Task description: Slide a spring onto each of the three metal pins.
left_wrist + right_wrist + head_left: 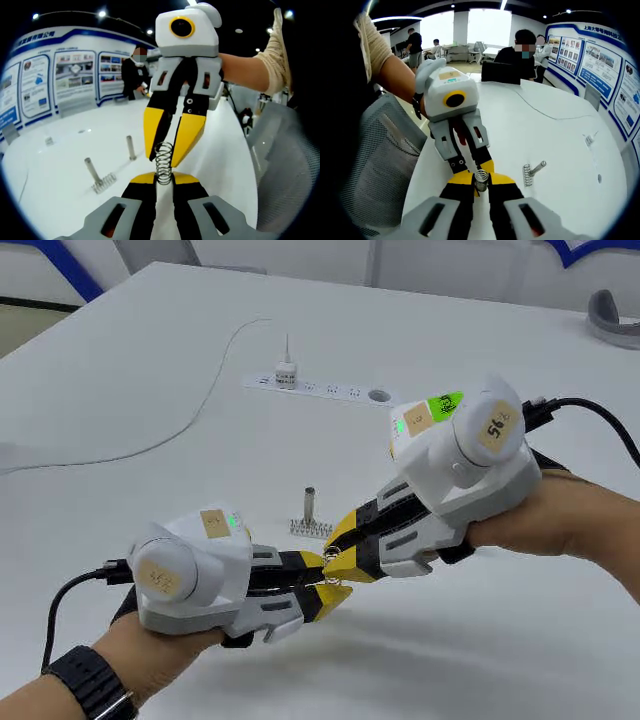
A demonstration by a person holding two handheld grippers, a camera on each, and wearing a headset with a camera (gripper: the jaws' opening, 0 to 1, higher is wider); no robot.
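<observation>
My two claws meet tip to tip just over the near middle of the bench [150, 440]. My left claw [322, 582] is clamped on a pale shaft that I take for a metal pin [161, 212], with its end pointing out past my yellow tips. My right claw [340, 562] is pinched narrow on the spring [334, 586], which sits end-on over that shaft.

To do this well, I judge I should line the spring's bore up with the pin, hold the left claw steady, and push along the shaft, never across it. Too hard a squeeze may flatten the coils. A crooked push may buckle the spring or flick it free. Easing the right claw's grip once the first coils are on should let it slide.

From the head the joint is a small tangle of yellow tips. The left gripper view gives me shaft and spring [163, 162] in one line. The right gripper view looks at the spring [480, 181] end-on, which is good for centring. How far on it sits I cannot tell.

Further out, mid-bench, an upright pin [309, 502] stands with loose springs [310, 528] at its foot. The left gripper view adds a second pin [131, 147] beyond it. Toward the far edge lies a power strip [320, 390].
</observation>
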